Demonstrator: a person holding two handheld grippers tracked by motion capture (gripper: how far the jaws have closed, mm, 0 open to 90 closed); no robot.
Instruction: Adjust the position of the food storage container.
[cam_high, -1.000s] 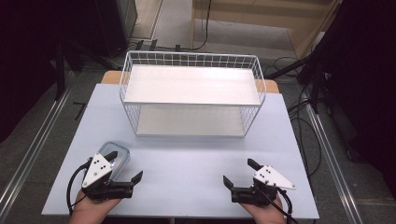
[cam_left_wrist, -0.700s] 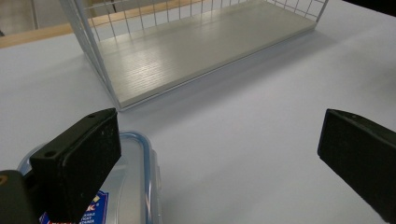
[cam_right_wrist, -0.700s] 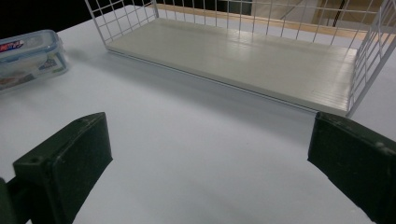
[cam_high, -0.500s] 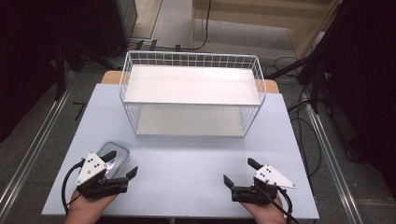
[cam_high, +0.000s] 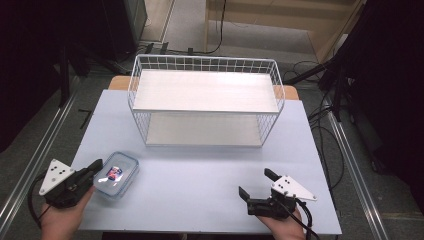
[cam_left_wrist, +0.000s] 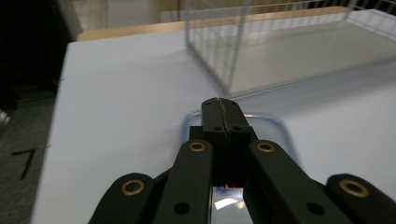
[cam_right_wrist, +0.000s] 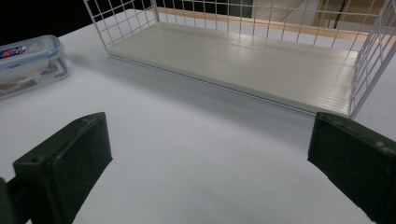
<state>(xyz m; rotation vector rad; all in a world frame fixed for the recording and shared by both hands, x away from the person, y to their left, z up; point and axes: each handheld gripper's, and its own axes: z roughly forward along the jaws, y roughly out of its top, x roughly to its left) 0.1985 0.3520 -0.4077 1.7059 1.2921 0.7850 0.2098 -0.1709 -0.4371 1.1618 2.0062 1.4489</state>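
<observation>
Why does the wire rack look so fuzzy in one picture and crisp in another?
In the left gripper view the wire rack is blurred, as if smeared by motion or out of focus; in the right gripper view its mesh is sharp; the high view is evenly lit and dark around the table.

High view looked down from above the near edge; gripper views sat low and close, sharing the wire rack (cam_high: 205, 100) and table (cam_high: 200, 180).

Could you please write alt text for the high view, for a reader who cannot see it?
Two hand-held grippers rest near the front edge of a pale blue table: the left gripper, jaws shut, points at a clear lidded container, while the right gripper sits open. Behind them stands a white wire shelf rack with two shelves, both bare.
</observation>
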